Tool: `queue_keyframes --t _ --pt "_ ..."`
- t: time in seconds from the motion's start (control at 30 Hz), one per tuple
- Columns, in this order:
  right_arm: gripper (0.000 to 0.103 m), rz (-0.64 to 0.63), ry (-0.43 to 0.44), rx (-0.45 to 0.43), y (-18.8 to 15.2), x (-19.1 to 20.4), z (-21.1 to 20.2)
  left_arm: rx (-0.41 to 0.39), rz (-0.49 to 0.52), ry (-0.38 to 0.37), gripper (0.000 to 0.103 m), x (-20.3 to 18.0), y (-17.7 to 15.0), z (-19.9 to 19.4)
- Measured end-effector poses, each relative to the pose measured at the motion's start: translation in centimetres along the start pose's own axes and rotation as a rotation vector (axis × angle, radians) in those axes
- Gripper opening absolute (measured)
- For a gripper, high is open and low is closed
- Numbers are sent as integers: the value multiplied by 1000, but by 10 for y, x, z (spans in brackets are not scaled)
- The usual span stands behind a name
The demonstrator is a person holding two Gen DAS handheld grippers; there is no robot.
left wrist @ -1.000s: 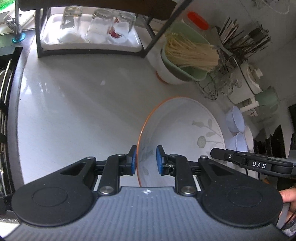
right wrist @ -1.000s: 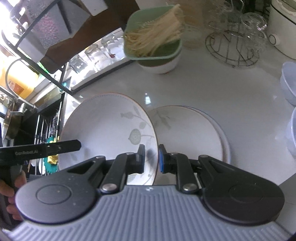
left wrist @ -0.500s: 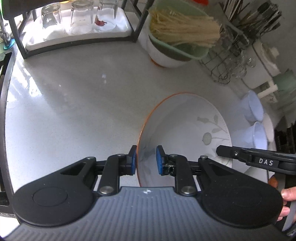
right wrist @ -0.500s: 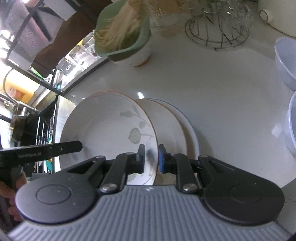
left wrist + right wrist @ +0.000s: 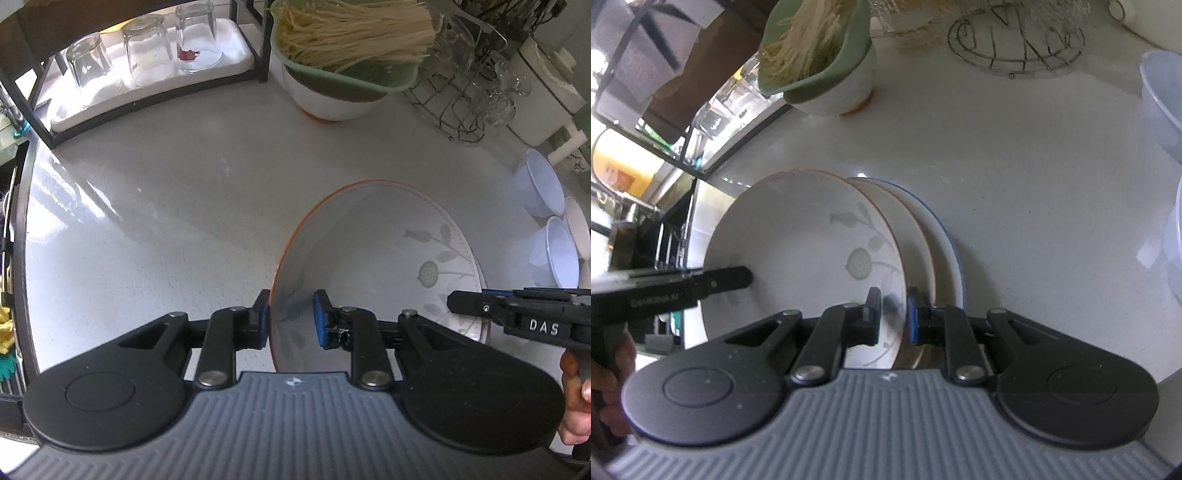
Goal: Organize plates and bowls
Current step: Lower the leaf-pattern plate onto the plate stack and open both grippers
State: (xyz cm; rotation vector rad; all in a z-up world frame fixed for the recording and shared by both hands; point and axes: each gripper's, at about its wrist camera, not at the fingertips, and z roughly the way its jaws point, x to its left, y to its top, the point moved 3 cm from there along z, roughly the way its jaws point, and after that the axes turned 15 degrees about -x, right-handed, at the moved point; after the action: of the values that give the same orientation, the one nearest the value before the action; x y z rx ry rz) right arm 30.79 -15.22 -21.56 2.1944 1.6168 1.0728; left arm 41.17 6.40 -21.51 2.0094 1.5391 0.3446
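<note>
Left gripper (image 5: 290, 319): jaws opening; plate rim stands between the blue pads, right pad clear of the surface.
Right gripper (image 5: 892, 317): jaws closed tight on the opposite rim of the same plate.
Leaf-pattern plate (image 5: 376, 266): orange-edged, tilted, held over a stack of plates (image 5: 942, 243); lower edge looks close to or on the stack, contact not certain.
Stack: on the white worktop (image 5: 166, 221), one orange-rimmed plate over a blue-rimmed one.
Pale blue bowls (image 5: 546, 221): 3 o'clock of the plate in left wrist view, on their sides, nested.
Green colander of noodles (image 5: 347, 48): 12 o'clock, set in a white bowl.
Upturned glasses (image 5: 147, 48): 10 o'clock, on a white tray under a black rack.
Wire basket (image 5: 1015, 40): 1 o'clock in right wrist view.
</note>
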Motion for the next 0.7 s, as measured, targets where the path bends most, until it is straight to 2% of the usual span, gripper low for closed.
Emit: queue_keyframes --t 0.3,0.43,0.7 --pt "15 -3 2 -34 0 -4 -5 14 47 11 28 -4 0 5" --pt "13 31 -4 -56 1 -10 -9 -14 57 10 28 -7 6 0" --pt "13 18 -30 -105 4 -8 -23 -61 31 -8 28 -17 13 -16"
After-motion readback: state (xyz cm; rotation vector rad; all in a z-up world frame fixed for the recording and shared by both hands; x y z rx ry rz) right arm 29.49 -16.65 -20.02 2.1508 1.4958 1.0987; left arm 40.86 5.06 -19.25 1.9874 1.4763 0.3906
